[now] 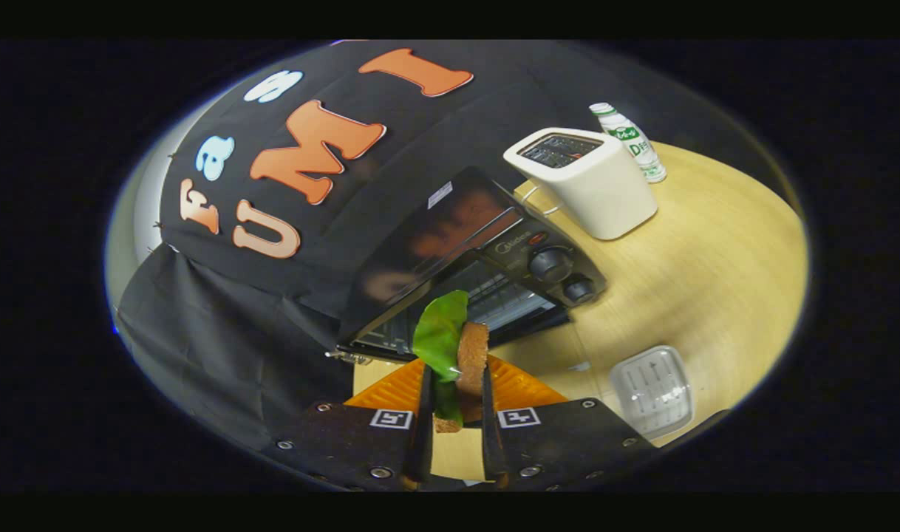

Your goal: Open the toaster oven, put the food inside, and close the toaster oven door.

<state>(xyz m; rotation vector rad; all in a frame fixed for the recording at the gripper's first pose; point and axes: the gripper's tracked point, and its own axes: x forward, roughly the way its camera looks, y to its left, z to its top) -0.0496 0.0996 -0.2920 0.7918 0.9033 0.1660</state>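
Gripper (456, 384) clenched on the food

Both fingers press a brown bread slice with green leaf (459, 351), upright between them. The toaster oven (479, 258) stands just beyond on the desk (686, 273), its door (487, 303) open toward the gripper.

My feed is evenly lit from above, the wooden table (686, 251) bright and warm, the booth's cloth wall dim. The toaster oven (479, 251) top throws a soft orange reflection. Fisheye bending curves the table's far edge and tilts everything. I see mild blur on the gripper (454, 414) fingers closed on the sandwich (461, 355); the centre stays sharp.
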